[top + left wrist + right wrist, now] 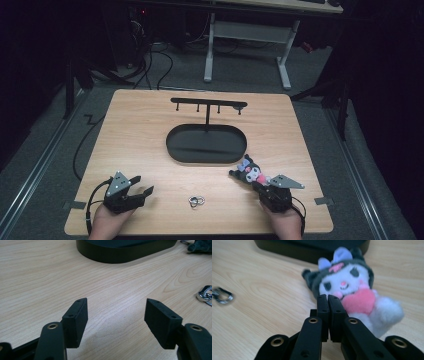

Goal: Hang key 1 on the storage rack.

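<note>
Plush toy [347,287]: a small white-faced character with a dark hood, two lilac ears, a pink patch on the forehead, black eyes, a pink nose and a pink heart held at its chest, with fluffy white fur below. It lies on the wooden surface [150,125] just in front of the black oval tray [206,144], off that tray's right end. The right gripper [328,297] sits directly behind the toy, its two black pads pressed together, their tips at the toy's chin beside the heart; whether they pinch any of the fur cannot be told. In the high view the toy [250,172] sticks out ahead of that gripper [256,184]. No writing or label can be read on it. A small metal ring [196,201] lies on the surface between the two hands. The left gripper [116,315] rests well apart at the left, its jaws spread wide over bare wood. A black stand with hooks [208,105] rises from the tray.
</note>
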The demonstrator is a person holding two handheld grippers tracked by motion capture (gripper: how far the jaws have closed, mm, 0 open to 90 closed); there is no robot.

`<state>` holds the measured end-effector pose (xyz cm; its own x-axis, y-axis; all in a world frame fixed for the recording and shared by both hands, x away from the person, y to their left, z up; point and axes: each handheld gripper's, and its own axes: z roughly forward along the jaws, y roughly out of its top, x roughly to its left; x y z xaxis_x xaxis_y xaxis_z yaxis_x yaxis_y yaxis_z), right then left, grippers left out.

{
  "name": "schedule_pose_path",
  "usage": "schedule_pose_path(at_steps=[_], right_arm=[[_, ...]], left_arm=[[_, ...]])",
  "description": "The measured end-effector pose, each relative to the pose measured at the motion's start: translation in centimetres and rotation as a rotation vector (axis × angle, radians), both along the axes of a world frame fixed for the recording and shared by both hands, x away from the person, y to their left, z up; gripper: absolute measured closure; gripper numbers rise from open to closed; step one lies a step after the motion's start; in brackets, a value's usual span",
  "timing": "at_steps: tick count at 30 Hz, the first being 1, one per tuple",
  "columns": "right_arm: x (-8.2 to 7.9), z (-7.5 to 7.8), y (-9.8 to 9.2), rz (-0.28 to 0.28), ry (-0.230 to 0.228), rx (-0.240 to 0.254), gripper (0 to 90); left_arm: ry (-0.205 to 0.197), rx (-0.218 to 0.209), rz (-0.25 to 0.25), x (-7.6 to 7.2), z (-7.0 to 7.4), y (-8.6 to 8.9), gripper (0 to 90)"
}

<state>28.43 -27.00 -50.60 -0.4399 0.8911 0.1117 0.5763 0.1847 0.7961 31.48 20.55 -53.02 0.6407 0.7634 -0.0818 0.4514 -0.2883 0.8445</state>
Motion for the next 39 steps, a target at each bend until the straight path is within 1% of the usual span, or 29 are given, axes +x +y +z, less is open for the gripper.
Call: schedule_pose_path(at_steps=[1,2,3,5,6,7,11,12,13,14,16,18,20,24,25,26,27,28,29,30,31,32,33,34,35,36,37,38,39], right_arm=[[-0.1,0.4,-0.2,-0.001,-0.018,0.009,87.4],[-0.1,0.4,-0.2,-0.001,-0.018,0.009,87.4],[-0.3,1.2,-0.8,-0.019,-0.049,0.029,86.3],[-0.5,1.8,-1.6,-0.043,-0.077,0.025,85.4],[-0.5,1.8,-1.6,-0.043,-0.077,0.025,85.4],[-0.6,2.0,-2.6,-0.074,-0.088,0.020,84.6],[-0.6,2.0,-4.5,-0.126,-0.087,0.001,83.1],[-0.6,1.9,-4.9,-0.133,-0.092,-0.014,82.8],[-0.6,1.9,-4.9,-0.133,-0.092,-0.014,82.8],[-0.5,1.8,-5.4,-0.141,-0.084,-0.034,80.3],[-0.5,1.8,-5.6,-0.146,-0.080,-0.037,78.9],[-0.4,1.6,-6.0,-0.146,-0.053,-0.033,75.1],[-0.4,1.4,-5.9,-0.146,-0.039,-0.039,71.2],[-0.2,1.5,-5.8,-0.142,-0.021,-0.054,67.1],[-0.2,1.6,-5.9,-0.144,0.014,-0.075,61.1],[-0.2,1.6,-5.9,-0.140,0.025,-0.093,58.2],[-0.2,1.7,-5.8,-0.134,0.046,-0.113,55.5],[-0.2,1.7,-5.8,-0.134,0.046,-0.113,55.5],[-0.1,1.8,-5.8,-0.122,0.069,-0.124,52.3],[0.0,2.3,-5.7,-0.105,0.109,-0.142,47.1],[0.0,2.3,-5.7,-0.105,0.109,-0.142,47.1],[0.1,2.9,-5.5,-0.096,0.150,-0.153,44.8],[0.2,3.1,-5.5,-0.088,0.171,-0.151,44.1],[0.3,3.3,-5.4,-0.082,0.185,-0.161,43.4],[0.3,3.3,-5.4,-0.082,0.185,-0.161,43.4],[0.4,3.6,-5.2,-0.075,0.202,-0.174,42.7],[0.6,3.9,-5.0,-0.062,0.232,-0.203,41.7],[0.7,4.1,-4.8,-0.055,0.249,-0.213,41.1],[0.7,4.1,-4.8,-0.055,0.249,-0.213,41.1]], left_arm=[[-0.006,-0.005,0.000,-0.1,0.0,0.0,36.0],[-0.006,-0.005,0.000,-0.1,0.0,0.0,36.0],[-0.013,-0.009,0.001,-0.2,0.1,0.0,36.0],[-0.015,-0.010,0.002,-0.2,0.1,0.0,36.1],[-0.018,-0.012,0.002,-0.2,0.1,0.0,36.1],[-0.020,-0.013,0.003,-0.2,0.2,0.0,36.1],[-0.024,-0.015,0.010,-0.3,0.2,-0.1,36.1],[-0.024,-0.015,0.010,-0.3,0.2,-0.1,36.1],[-0.024,-0.015,0.011,-0.3,0.2,-0.2,36.1],[-0.023,-0.011,0.011,-0.3,0.2,-0.2,36.0],[-0.022,-0.011,0.013,-0.3,0.2,-0.2,35.9],[-0.019,-0.017,0.013,-0.2,0.1,-0.3,35.8],[-0.021,-0.008,0.006,-0.2,0.2,-0.4,35.7],[-0.021,-0.010,-0.004,-0.3,0.1,-0.5,35.6],[-0.022,-0.006,-0.011,-0.3,0.1,-0.4,35.6],[-0.022,-0.006,-0.011,-0.3,0.1,-0.4,35.6],[-0.021,-0.015,-0.019,-0.2,0.1,-0.3,35.7],[-0.021,-0.015,-0.019,-0.2,0.1,-0.3,35.6],[-0.025,-0.014,-0.023,-0.2,0.1,-0.3,35.6],[-0.026,-0.013,-0.026,-0.1,0.1,-0.3,35.6],[-0.026,-0.012,-0.028,-0.1,0.1,-0.2,35.6],[-0.024,-0.018,-0.028,0.0,0.1,-0.1,35.7],[-0.022,-0.022,-0.030,0.0,0.1,-0.1,35.7],[-0.025,-0.025,-0.031,0.0,0.1,-0.1,35.7],[-0.025,-0.025,-0.031,0.0,0.1,-0.1,35.7],[-0.024,-0.026,-0.033,-0.1,0.2,-0.1,35.7],[-0.024,-0.025,-0.038,-0.1,0.2,-0.1,35.7],[-0.026,-0.028,-0.040,-0.1,0.2,-0.2,35.7],[-0.026,-0.028,-0.040,-0.1,0.2,-0.2,35.7]])
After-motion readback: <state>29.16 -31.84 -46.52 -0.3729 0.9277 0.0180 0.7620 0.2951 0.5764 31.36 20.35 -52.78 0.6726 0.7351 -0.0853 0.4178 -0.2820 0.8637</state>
